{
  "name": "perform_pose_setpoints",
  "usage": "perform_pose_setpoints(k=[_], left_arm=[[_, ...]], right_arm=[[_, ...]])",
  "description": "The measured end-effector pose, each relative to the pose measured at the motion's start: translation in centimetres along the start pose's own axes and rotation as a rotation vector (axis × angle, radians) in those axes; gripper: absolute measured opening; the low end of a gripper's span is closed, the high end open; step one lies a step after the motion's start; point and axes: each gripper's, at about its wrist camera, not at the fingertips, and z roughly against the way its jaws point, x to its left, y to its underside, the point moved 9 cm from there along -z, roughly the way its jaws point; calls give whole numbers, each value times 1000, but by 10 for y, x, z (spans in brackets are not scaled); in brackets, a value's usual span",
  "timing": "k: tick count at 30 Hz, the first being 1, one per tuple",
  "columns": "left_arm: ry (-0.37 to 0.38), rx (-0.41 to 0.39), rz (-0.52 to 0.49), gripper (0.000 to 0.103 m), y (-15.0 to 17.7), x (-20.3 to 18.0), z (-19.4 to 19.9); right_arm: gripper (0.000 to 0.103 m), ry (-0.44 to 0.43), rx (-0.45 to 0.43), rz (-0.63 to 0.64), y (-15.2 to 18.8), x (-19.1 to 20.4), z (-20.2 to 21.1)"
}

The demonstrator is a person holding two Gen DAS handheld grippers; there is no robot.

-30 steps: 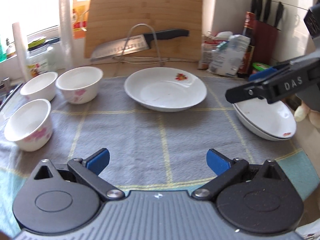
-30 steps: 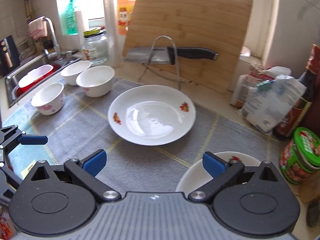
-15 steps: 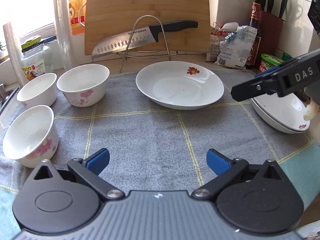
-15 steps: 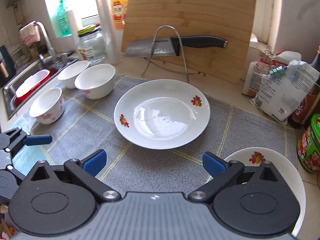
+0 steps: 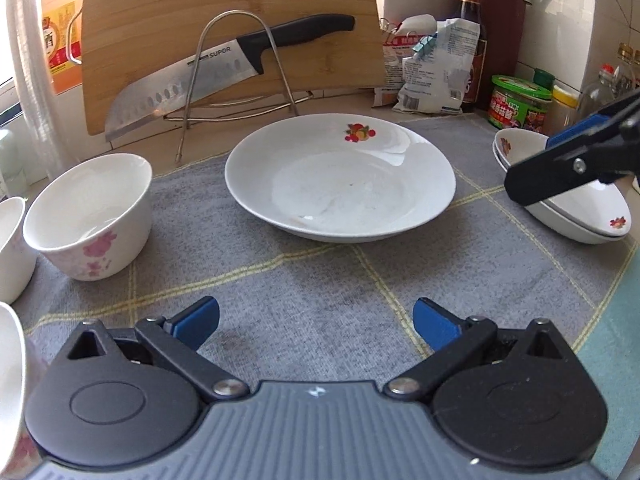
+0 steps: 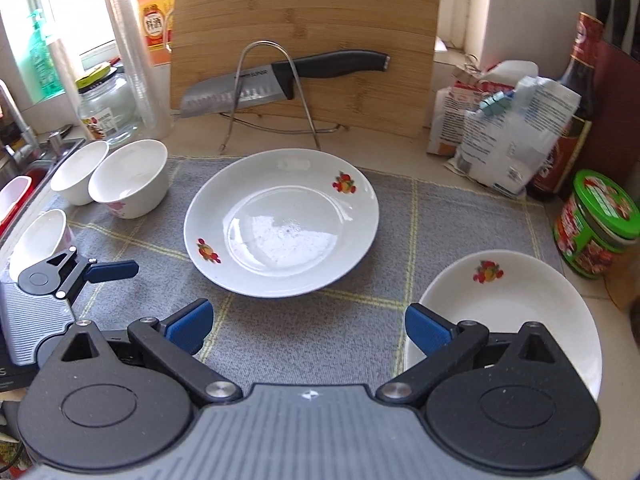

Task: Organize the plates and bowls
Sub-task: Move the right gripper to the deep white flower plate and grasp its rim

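Note:
A white plate with fruit prints (image 5: 340,178) (image 6: 282,222) lies in the middle of the grey mat (image 5: 312,288). Two stacked white plates (image 5: 576,208) (image 6: 516,312) rest at the mat's right edge. Three white bowls with pink flowers stand at the left: one (image 5: 90,216) (image 6: 130,184), one behind it (image 6: 78,170), one nearest (image 6: 38,242). My left gripper (image 5: 316,322) is open above bare mat, short of the middle plate. My right gripper (image 6: 306,326) is open, low over the mat, its right finger at the stacked plates' near rim.
A bamboo cutting board (image 6: 304,36) leans at the back with a knife (image 6: 280,80) on a wire stand. Bags (image 6: 508,132), a sauce bottle (image 6: 576,100) and a green-lidded jar (image 6: 600,224) crowd the right. A glass jar (image 6: 106,110) and sink (image 6: 24,176) are at the left.
Both grippers have come forward and lower toward the middle plate, which looms larger. Both stay open and nothing has been taken hold of.

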Motion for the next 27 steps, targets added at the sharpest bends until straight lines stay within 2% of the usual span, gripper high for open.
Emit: perform_pose_setpoints(k=[6, 11, 17, 27], left_arm=[[48, 13, 5, 102, -1, -8, -15], [31, -15, -25, 103, -4, -13, -22], [9, -40, 1, 102, -12, -9, -29], [0, -25, 4, 103, -23, -5, -42]], right_arm=[[103, 15, 22, 5, 3, -1, 2], [103, -49, 29, 37, -6, -2, -8], [103, -83, 47, 77, -21, -7, -31], [103, -128, 113, 160, -46, -14, -73]])
